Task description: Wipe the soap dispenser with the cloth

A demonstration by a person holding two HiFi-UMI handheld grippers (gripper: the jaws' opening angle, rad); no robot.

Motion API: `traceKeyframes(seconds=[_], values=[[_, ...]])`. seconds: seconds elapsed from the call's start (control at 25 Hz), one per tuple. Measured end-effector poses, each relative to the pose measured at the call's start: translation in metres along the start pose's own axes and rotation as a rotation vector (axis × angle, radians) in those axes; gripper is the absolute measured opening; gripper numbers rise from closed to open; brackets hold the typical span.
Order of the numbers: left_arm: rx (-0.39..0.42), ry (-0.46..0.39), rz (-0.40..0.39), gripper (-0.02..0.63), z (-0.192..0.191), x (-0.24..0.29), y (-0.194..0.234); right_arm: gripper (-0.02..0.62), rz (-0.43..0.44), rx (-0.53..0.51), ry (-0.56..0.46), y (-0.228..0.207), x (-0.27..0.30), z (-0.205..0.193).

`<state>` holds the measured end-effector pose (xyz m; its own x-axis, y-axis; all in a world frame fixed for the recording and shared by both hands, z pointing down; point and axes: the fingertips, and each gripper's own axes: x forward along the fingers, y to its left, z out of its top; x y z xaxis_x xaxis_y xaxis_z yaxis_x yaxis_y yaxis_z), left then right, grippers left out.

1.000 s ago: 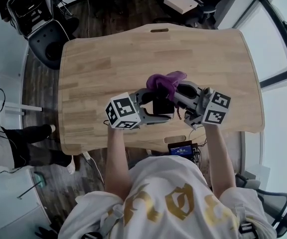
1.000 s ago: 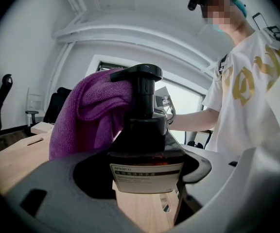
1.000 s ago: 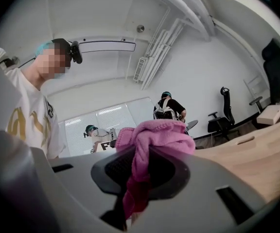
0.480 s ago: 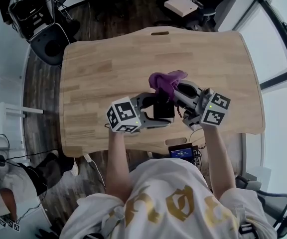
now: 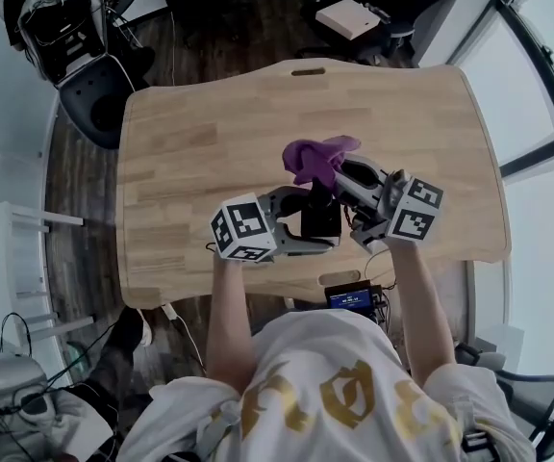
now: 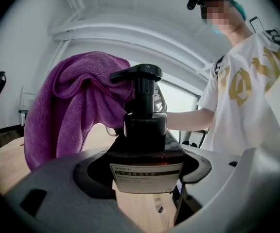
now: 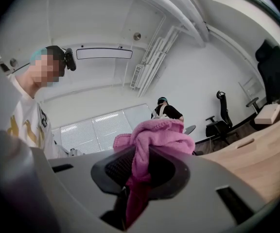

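Note:
A dark soap dispenser (image 5: 318, 218) with a black pump head is held above the wooden table (image 5: 210, 133), my left gripper (image 5: 317, 221) shut on its body. The left gripper view shows the bottle (image 6: 146, 144) upright between the jaws, with its pale label facing the camera. A purple cloth (image 5: 315, 161) is bunched in my right gripper (image 5: 339, 178), which is shut on it, and it drapes against the far side of the dispenser's pump (image 6: 139, 76). In the right gripper view the cloth (image 7: 152, 144) looks pink and is pinched between the jaws.
The table has a slot handle (image 5: 308, 71) at its far edge and another (image 5: 338, 278) near the front edge. Office chairs (image 5: 94, 85) and a rack stand on the floor to the far left. A small dark device (image 5: 351, 297) sits below the front edge.
Both grippers stayed close together with the dispenser and cloth. The left gripper and bottle shifted slightly right and toward the person. A person standing at the left has left the view.

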<state>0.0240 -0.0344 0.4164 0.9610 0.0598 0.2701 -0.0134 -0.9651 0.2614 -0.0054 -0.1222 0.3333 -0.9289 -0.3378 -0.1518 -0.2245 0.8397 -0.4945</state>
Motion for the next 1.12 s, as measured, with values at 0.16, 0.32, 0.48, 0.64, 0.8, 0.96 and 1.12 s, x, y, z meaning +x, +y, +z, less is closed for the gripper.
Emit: traceKeyframes(seconds=[0.16, 0.32, 0.48, 0.64, 0.8, 0.96, 1.12], values=[[-0.003, 0.044, -0.016, 0.354, -0.007, 0.007, -0.003, 0.067, 0.016, 0.064, -0.094, -0.001, -0.006, 0.014], [-0.015, 0.046, -0.012, 0.354, -0.012, 0.007, -0.002, 0.067, 0.049, 0.05, -0.066, 0.006, -0.006, 0.011], [-0.025, 0.062, 0.004, 0.354, -0.014, 0.005, 0.004, 0.067, 0.051, 0.01, 0.006, 0.01, -0.007, 0.001], [-0.038, 0.072, 0.025, 0.354, -0.019, 0.001, 0.01, 0.067, 0.071, -0.02, 0.052, 0.015, -0.007, -0.003], [-0.039, 0.082, 0.046, 0.354, -0.025, 0.0, 0.011, 0.067, 0.074, -0.045, 0.095, 0.019, -0.009, -0.01], [-0.044, 0.083, 0.059, 0.354, -0.028, 0.004, 0.011, 0.067, 0.08, -0.043, 0.119, 0.022, -0.016, -0.014], [-0.044, 0.079, 0.084, 0.354, -0.03, 0.002, 0.013, 0.067, 0.1, -0.031, 0.118, 0.03, -0.021, -0.016]])
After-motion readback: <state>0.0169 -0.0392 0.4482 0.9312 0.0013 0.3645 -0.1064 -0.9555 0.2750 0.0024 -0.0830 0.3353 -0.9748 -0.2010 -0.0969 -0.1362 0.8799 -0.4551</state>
